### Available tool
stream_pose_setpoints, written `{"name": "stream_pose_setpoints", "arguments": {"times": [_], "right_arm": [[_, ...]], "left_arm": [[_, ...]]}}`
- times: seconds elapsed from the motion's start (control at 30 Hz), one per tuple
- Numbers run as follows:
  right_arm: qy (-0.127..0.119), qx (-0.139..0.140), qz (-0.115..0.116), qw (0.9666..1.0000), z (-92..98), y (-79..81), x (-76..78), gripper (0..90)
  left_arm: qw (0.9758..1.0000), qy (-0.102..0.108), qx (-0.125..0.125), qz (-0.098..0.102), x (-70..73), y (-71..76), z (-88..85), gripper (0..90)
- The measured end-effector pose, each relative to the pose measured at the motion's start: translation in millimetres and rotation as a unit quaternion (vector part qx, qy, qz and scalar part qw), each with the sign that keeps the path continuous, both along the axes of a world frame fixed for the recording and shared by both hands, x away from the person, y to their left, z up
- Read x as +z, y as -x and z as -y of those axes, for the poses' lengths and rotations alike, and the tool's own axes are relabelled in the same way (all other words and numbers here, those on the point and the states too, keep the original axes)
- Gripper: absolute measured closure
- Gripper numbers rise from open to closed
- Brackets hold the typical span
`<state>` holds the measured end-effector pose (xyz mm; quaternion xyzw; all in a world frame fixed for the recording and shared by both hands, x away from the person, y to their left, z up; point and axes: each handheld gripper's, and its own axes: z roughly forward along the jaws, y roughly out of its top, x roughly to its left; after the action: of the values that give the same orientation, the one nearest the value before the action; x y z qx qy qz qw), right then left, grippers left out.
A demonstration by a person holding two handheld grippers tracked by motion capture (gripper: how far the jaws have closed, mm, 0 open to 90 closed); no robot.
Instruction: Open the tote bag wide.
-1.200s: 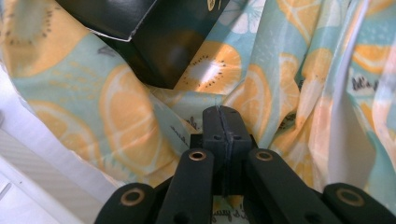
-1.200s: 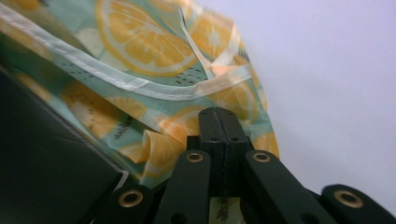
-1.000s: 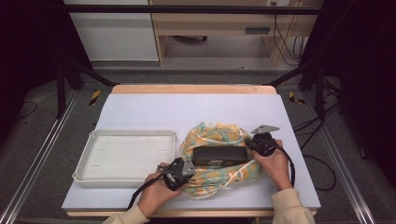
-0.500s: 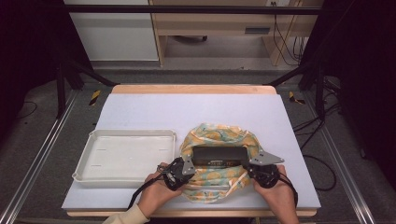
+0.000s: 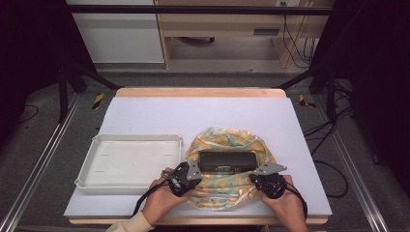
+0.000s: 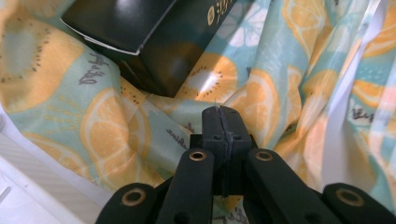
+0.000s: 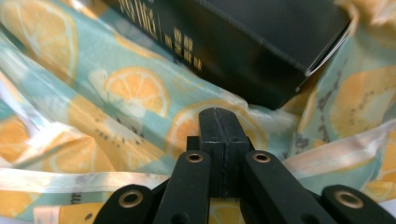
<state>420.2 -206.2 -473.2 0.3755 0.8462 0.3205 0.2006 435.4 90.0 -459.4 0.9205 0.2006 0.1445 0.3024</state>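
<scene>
1. A black box lies at the centre of a citrus-print cloth on the tabletop, near its front edge; gold lettering on the box's side is too blurred to read.
2. Grey script on the cloth is likewise illegible.
3. The left tool, jaws pressed together, pinches a fold of cloth.
4. The right tool, jaws also closed, rests against the cloth; whether it grips fabric cannot be told.
5. A white tray sits just left of the cloth.

- A black box lies on a fruit-print cloth at lower centre.
- The left gripper and right gripper touch the cloth's lower corners.
- A white tray sits lower left.
</scene>
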Motion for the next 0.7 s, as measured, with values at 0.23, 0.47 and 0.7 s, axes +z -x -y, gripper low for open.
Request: {"name": "stream_pose_setpoints", "arguments": {"times": [0.23,0.47,0.7], "right_arm": [[-0.041,0.007,0.041,0.9983,2.2,11.3,24.1,90.0],[-0.053,0.002,0.057,0.997,6.9,9.3,41.4,89.6],[-0.035,0.005,0.047,0.9983,7.0,-5.6,47.8,89.7]], "left_arm": [[0.9994,0.034,0.004,0.007,13.3,2.3,-5.2,90.0],[0.9975,0.07,0.011,0.001,23.9,1.5,-14.1,89.2],[0.9967,0.077,0.025,0.008,27.9,-2.6,-24.3,89.5]]}}
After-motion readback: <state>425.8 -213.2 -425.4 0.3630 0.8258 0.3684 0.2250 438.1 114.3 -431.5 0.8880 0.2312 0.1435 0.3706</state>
